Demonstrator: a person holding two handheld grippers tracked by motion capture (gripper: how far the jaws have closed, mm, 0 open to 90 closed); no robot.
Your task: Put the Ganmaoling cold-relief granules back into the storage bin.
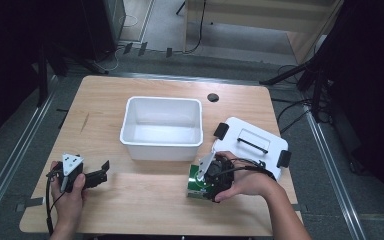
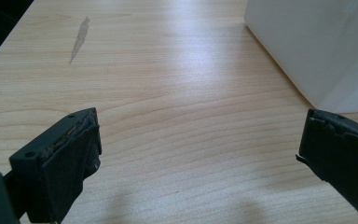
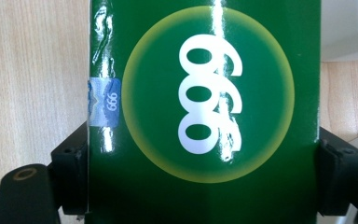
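Observation:
A glossy green box (image 3: 205, 107) with a yellow-ringed circle and white digits lies on the wooden table (image 1: 145, 200), near its front right. My right gripper (image 1: 201, 183) points down over the green box (image 1: 194, 177), held by a hand. One black jaw sits against each long side of the box, so my right gripper (image 3: 203, 175) is shut on it. At the front left, my left gripper (image 1: 102, 172) rests level in the other hand, aimed right. In its own view my left gripper (image 2: 198, 158) stands open over bare wood with nothing between the jaws.
An empty white bin (image 1: 161, 100) stands at the table's middle; its wall (image 2: 307, 46) lies ahead and to the right of the left jaws. A white lid (image 1: 240, 131) with a black handle and clips lies right of the bin. A round black hole (image 1: 213, 97) is behind them.

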